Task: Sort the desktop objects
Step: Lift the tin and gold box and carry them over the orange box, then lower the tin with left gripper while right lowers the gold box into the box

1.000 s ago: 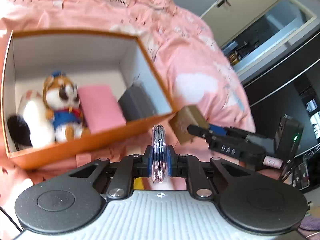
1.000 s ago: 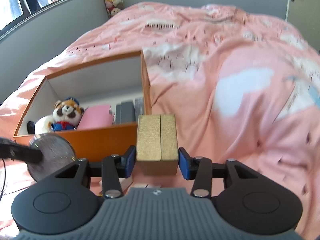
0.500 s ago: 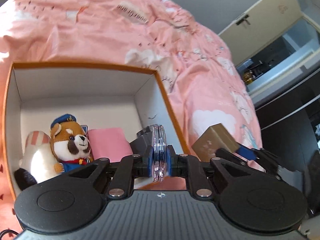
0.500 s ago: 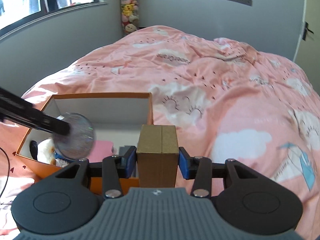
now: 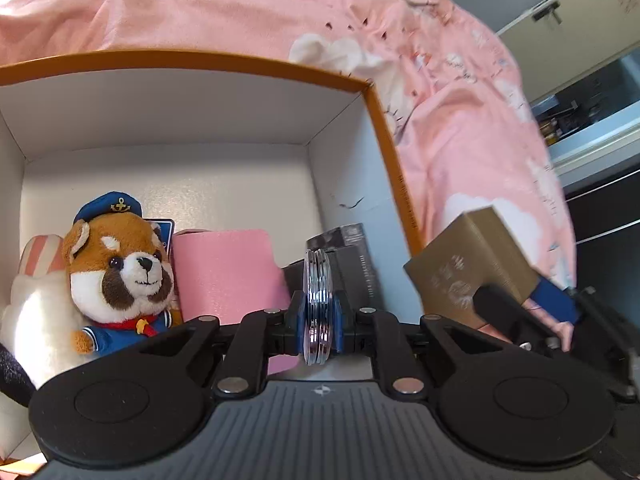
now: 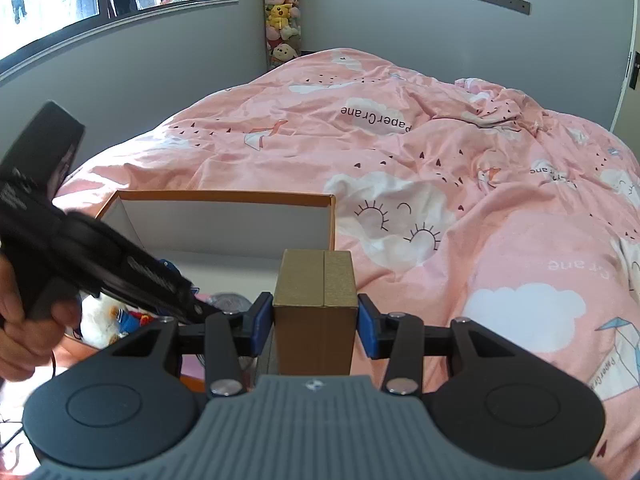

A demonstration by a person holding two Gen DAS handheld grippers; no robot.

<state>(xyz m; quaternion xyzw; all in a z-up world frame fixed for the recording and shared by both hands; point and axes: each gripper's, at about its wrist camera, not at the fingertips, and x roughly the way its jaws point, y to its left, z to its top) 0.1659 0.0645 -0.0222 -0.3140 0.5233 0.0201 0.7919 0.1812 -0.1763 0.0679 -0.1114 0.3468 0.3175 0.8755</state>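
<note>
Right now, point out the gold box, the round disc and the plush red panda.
gold box (image 6: pixel 316 280), right wrist view, top face.
round disc (image 5: pixel 318 308), left wrist view, rim edge.
plush red panda (image 5: pixel 120 264), left wrist view, face.

Orange-rimmed box (image 5: pixel 248 62) with white inside; gold carton (image 6: pixel 316 280); pink bedspread (image 6: pixel 440 152) patterned with white clouds; brown plush (image 5: pixel 120 264) in blue cap.

Plush toy (image 5: pixel 120 276) in box (image 5: pixel 240 65)
</note>
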